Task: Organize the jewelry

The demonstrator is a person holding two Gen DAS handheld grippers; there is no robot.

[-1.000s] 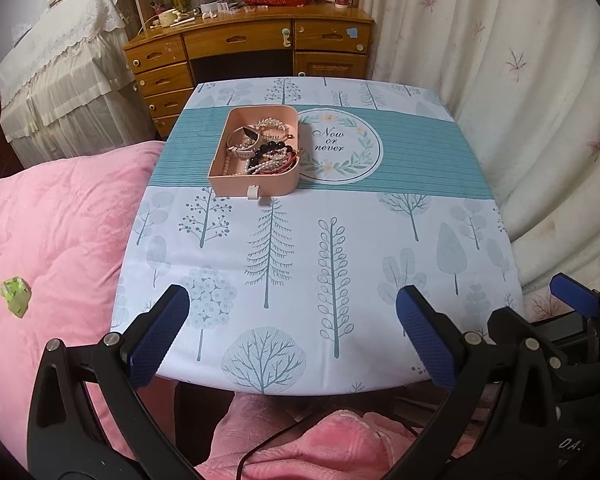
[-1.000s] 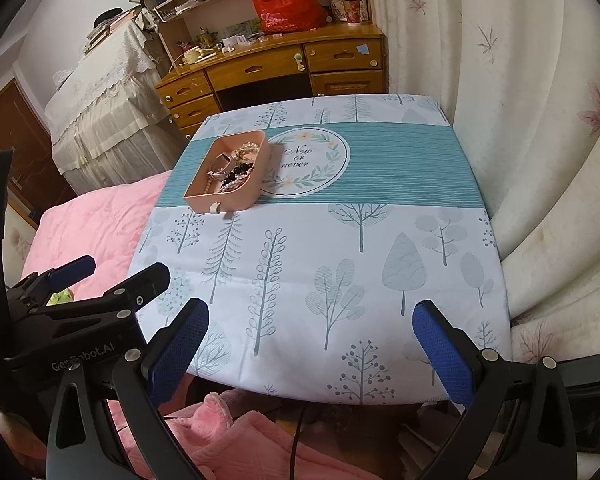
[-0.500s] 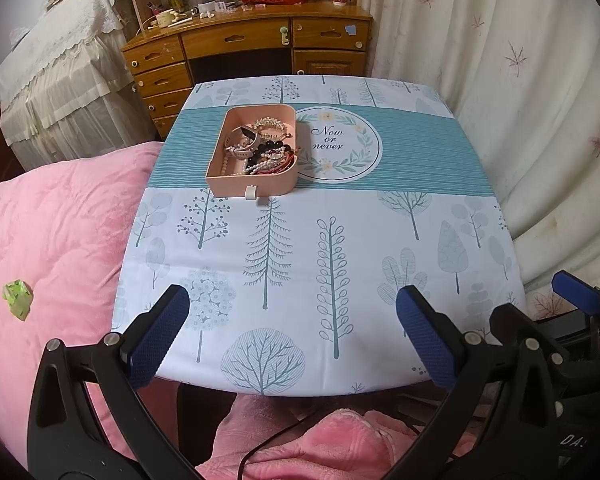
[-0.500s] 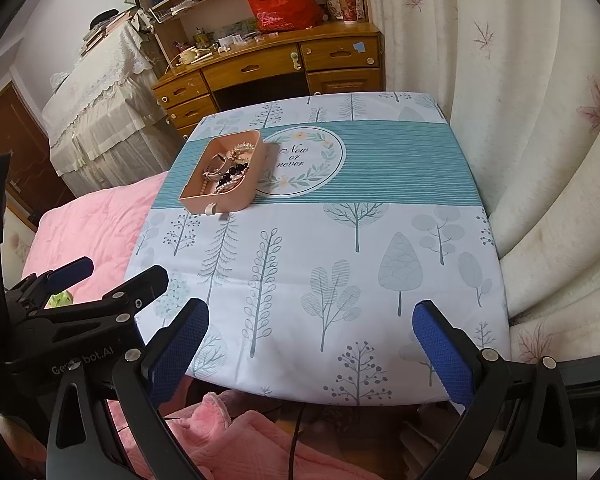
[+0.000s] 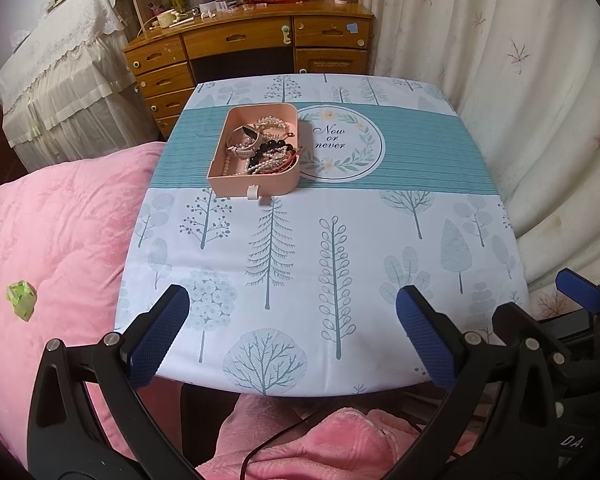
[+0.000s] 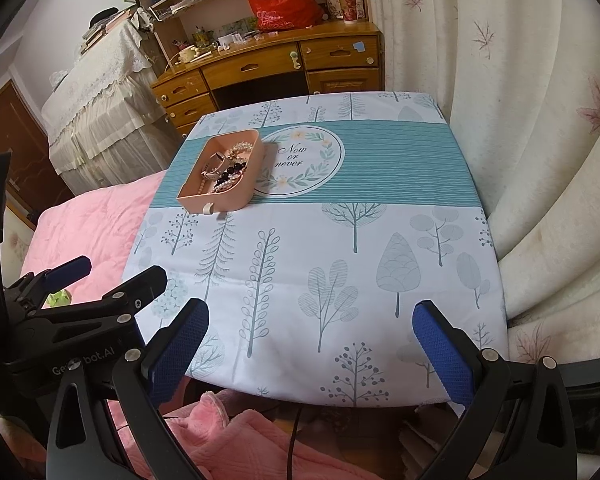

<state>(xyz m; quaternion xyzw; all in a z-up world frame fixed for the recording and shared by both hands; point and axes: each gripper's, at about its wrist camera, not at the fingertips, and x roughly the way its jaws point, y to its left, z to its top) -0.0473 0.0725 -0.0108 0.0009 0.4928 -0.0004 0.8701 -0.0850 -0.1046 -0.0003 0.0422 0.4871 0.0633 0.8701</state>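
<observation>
A pink open box (image 5: pixel 256 186) sits on the teal band of the tablecloth, left of the round "Now or never" print (image 5: pixel 342 144). It holds a tangle of jewelry (image 5: pixel 266 148): pearl strands, black beads, a watch-like band. The box also shows in the right wrist view (image 6: pixel 216 202) with the jewelry (image 6: pixel 226 170) in it. My left gripper (image 5: pixel 292 332) is open and empty, above the table's near edge, far from the box. My right gripper (image 6: pixel 312 346) is open and empty, also at the near edge.
The table (image 5: pixel 340 260) has a white tree-print cloth. A pink quilt (image 5: pixel 60 220) lies to the left with a green scrap (image 5: pixel 21 299) on it. A curtain (image 5: pixel 540 80) hangs at right. A wooden desk (image 5: pixel 252 48) stands behind. The left gripper body shows in the right wrist view (image 6: pixel 60 320).
Both grippers have edged slightly; the view of the table has shifted a little. The box and jewelry have not moved. Both grippers remain open.
</observation>
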